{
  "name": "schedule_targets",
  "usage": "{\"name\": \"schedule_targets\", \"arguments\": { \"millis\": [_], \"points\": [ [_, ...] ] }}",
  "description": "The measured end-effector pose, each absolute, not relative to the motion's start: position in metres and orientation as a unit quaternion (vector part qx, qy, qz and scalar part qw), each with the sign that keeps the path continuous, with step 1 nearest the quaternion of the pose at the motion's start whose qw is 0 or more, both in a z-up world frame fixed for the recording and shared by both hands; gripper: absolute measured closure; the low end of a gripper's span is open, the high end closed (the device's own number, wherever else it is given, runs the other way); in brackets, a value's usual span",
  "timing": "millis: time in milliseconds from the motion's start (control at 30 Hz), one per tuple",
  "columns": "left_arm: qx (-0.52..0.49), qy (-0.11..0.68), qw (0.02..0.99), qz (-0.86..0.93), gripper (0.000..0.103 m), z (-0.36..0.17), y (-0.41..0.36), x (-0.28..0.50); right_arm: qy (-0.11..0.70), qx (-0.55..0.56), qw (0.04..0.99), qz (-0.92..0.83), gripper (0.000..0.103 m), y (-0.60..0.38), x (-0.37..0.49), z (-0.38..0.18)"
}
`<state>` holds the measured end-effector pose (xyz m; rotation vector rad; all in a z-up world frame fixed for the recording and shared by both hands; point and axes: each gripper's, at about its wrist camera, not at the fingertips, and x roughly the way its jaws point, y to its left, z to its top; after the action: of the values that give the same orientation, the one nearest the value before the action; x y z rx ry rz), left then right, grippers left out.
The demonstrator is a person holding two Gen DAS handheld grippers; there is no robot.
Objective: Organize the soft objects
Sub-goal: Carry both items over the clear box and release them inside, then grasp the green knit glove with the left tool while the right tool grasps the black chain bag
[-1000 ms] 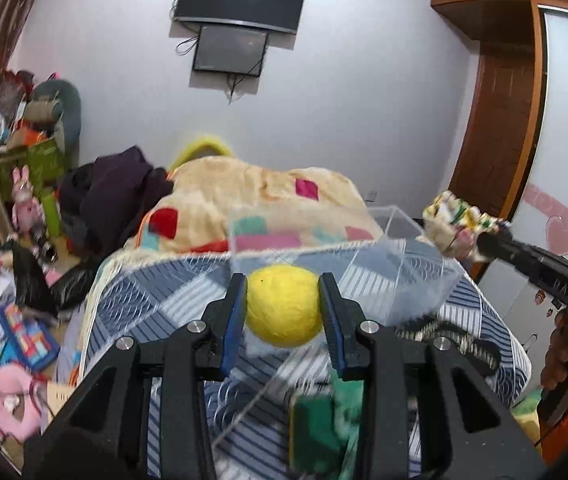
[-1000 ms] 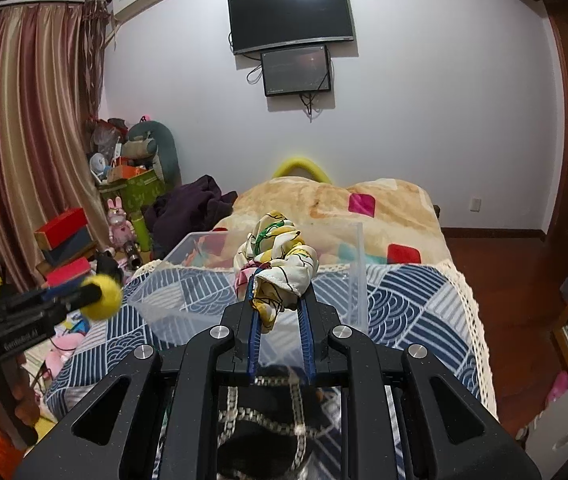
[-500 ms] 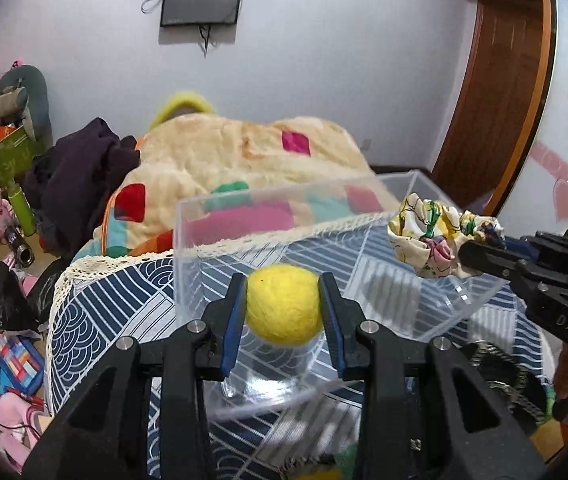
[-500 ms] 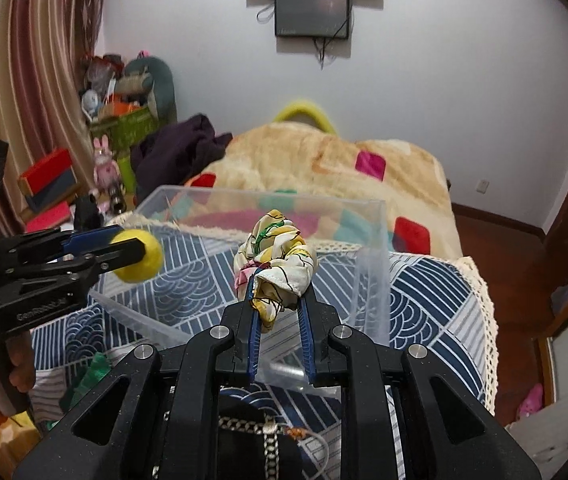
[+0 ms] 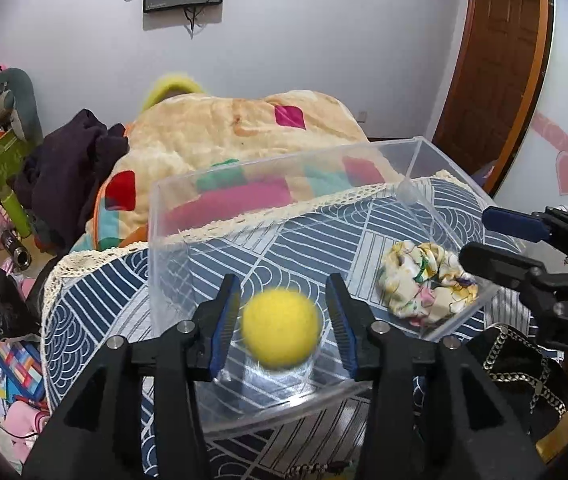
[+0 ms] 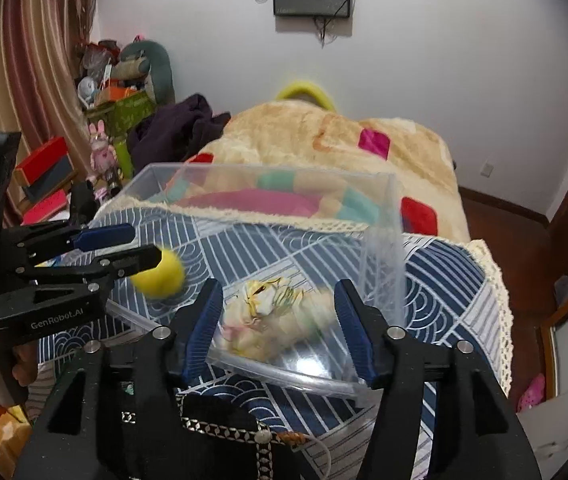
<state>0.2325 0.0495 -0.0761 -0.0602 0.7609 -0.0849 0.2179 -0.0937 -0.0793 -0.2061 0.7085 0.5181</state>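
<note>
A clear plastic box (image 5: 156, 240) (image 6: 391, 240) stands on the blue patterned bedspread. My left gripper (image 5: 282, 320) is open over the box's near left part; a blurred yellow felt ball (image 5: 280, 334) (image 6: 160, 274) is free between its jaws, touching neither. My right gripper (image 6: 278, 320) is open over the box's near right corner. A floral fabric scrunchie (image 5: 423, 284) (image 6: 268, 320) lies inside the box below it, blurred in the right wrist view. The right gripper also shows in the left wrist view (image 5: 487, 236), and the left gripper in the right wrist view (image 6: 140, 246).
A black bag with a chain strap (image 5: 511, 356) (image 6: 220, 428) lies on the bed in front of the box. A beige patchwork blanket (image 5: 244, 132) is heaped behind it. Dark clothes (image 5: 68, 160) and cluttered toys and boxes (image 6: 116, 96) stand at the left.
Both grippers dropped lower over the box and opened. The yellow ball has left the left jaws and the scrunchie has left the right jaws and now lies in the box.
</note>
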Motion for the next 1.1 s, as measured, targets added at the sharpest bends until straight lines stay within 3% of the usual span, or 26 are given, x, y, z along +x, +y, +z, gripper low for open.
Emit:
{"name": "schedule_targets", "arguments": {
  "millis": [100, 233, 500, 1033, 1100],
  "points": [
    [-0.029, 0.356, 0.933, -0.039, 0.043, -0.065, 0.05, 0.222, 0.326, -0.093, 0.906, 0.252, 0.045, -0.099, 0.209, -0.069],
    [-0.032, 0.33, 0.943, -0.039, 0.037, -0.045, 0.051, 0.203, 0.291, -0.087, 0.918, 0.254, 0.033, -0.102, 0.193, -0.053],
    [-0.026, 0.285, 0.957, -0.046, 0.019, -0.019, 0.048, 0.154, 0.241, -0.067, 0.929, 0.273, 0.022, -0.113, 0.155, -0.033],
    [-0.047, 0.338, 0.936, -0.08, 0.019, -0.084, 0.03, 0.103, 0.309, -0.062, 0.905, 0.286, 0.022, -0.118, 0.126, -0.103],
    [-0.049, 0.342, 0.935, -0.084, 0.027, -0.09, 0.028, 0.099, 0.318, -0.05, 0.903, 0.285, 0.022, -0.122, 0.126, -0.11]
  ]
}}
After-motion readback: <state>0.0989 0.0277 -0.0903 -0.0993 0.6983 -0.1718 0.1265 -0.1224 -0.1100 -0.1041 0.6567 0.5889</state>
